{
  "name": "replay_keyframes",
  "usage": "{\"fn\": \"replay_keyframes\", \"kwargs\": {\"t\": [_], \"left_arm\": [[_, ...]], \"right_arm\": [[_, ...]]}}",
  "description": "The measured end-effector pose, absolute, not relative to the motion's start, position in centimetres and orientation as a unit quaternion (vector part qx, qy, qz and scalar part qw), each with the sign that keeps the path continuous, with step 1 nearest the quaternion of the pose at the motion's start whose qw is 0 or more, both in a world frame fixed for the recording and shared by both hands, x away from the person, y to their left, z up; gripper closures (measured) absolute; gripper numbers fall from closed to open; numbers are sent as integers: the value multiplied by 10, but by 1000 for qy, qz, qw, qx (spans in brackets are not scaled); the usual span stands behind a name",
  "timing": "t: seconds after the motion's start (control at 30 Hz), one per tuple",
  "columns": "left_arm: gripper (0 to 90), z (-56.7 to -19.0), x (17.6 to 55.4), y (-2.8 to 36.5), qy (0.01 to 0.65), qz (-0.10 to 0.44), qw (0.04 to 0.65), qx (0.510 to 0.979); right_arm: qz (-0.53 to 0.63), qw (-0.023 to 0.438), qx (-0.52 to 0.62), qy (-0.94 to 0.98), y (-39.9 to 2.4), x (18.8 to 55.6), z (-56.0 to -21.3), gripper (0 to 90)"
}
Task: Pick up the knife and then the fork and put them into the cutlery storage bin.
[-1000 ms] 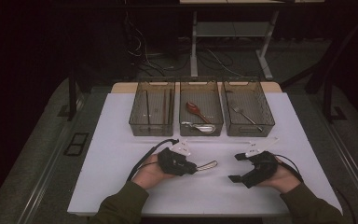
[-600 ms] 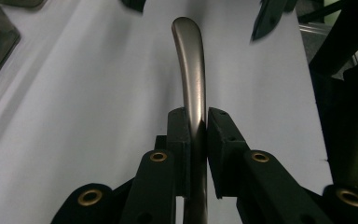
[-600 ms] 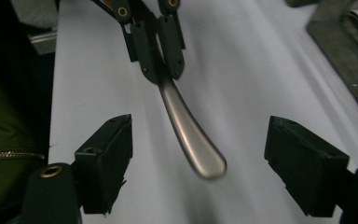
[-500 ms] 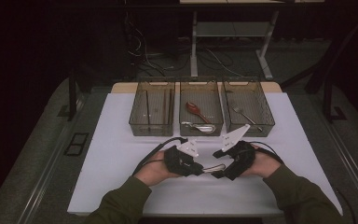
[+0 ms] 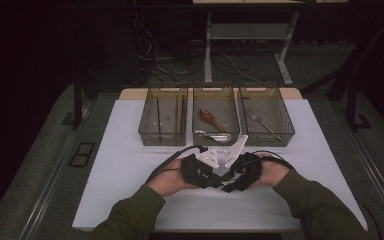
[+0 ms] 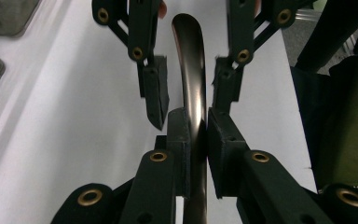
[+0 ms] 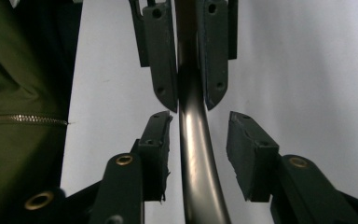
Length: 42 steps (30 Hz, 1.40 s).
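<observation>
Left gripper view: left gripper (image 6: 195, 126) pinching a metal handle (image 6: 192, 70) above the white table (image 6: 65, 116), long axis pointing straight between the right gripper (image 7: 198, 140) jaws, just closing, pads either side, not yet pressing.

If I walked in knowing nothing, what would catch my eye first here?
The two black grippers meet nose to nose at the near middle of the white table: the left gripper is clamped on a curved metal handle, while the right gripper has just been closing around it, pads not yet touching. Behind them stand three clear bins; the middle one holds a reddish spoon.
</observation>
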<state>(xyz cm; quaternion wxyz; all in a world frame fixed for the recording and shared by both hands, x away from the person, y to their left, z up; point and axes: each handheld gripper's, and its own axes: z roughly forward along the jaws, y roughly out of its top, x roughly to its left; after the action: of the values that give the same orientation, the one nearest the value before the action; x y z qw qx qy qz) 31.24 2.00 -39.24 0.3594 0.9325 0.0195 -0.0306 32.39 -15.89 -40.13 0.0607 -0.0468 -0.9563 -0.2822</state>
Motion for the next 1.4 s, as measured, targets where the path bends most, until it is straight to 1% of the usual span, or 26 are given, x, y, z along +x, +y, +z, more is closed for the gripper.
{"fn": "replay_keyframes", "kwargs": {"t": [0.13, 0.27, 0.5, 0.67, 0.73, 0.77, 0.8, 0.83, 0.87, 0.93, 1.0, 1.07, 1.13, 1.27, 1.4], "left_arm": [[790, -391, 312, 18, 16, -32, 359, 933], [789, -390, 313, 16, 7, -24, 358, 933], [789, -390, 312, 15, -2, -26, 352, 936], [790, -391, 312, 15, -3, -32, 353, 935], [793, -390, 313, 16, -3, -33, 356, 934], [814, -388, 312, 18, 4, -38, 377, 926], [894, -384, 314, 22, 6, -44, 392, 919], [894, -381, 314, 24, 8, -36, 390, 920], [894, -381, 314, 25, 9, -28, 382, 924], [893, -383, 316, 29, 16, -29, 382, 924], [891, -385, 317, 33, 23, -26, 388, 921], [887, -385, 319, 38, 33, -24, 397, 917], [810, -384, 320, 43, 48, -24, 407, 912], [728, -381, 321, 55, 76, -23, 427, 901], [634, -381, 321, 65, 106, -17, 442, 891]], "right_arm": [[-271, 64, -37, -960, -156, 324, -401, 666], [-269, 68, -26, -960, -154, 324, -403, 756], [-272, 82, -21, -959, -154, 322, -403, 770], [-274, 83, -16, -958, -155, 321, -403, 778], [-276, 72, -7, -959, -155, 320, -402, 784], [-275, 67, -3, -959, -155, 319, -402, 792], [-264, 69, -3, -962, -154, 317, -402, 799], [-263, 74, -5, -962, -154, 316, -404, 813], [-269, 65, -10, -961, -154, 314, -405, 832], [-276, 76, -5, -958, -157, 315, -405, 834], [-280, 57, 1, -958, -158, 318, -406, 835], [-288, 55, -5, -956, -160, 318, -405, 835], [-291, 49, -2, -956, -162, 319, -404, 834], [-298, 56, -26, -953, -168, 320, -401, 832], [-305, 34, -41, -951, -178, 326, -400, 831]]}}
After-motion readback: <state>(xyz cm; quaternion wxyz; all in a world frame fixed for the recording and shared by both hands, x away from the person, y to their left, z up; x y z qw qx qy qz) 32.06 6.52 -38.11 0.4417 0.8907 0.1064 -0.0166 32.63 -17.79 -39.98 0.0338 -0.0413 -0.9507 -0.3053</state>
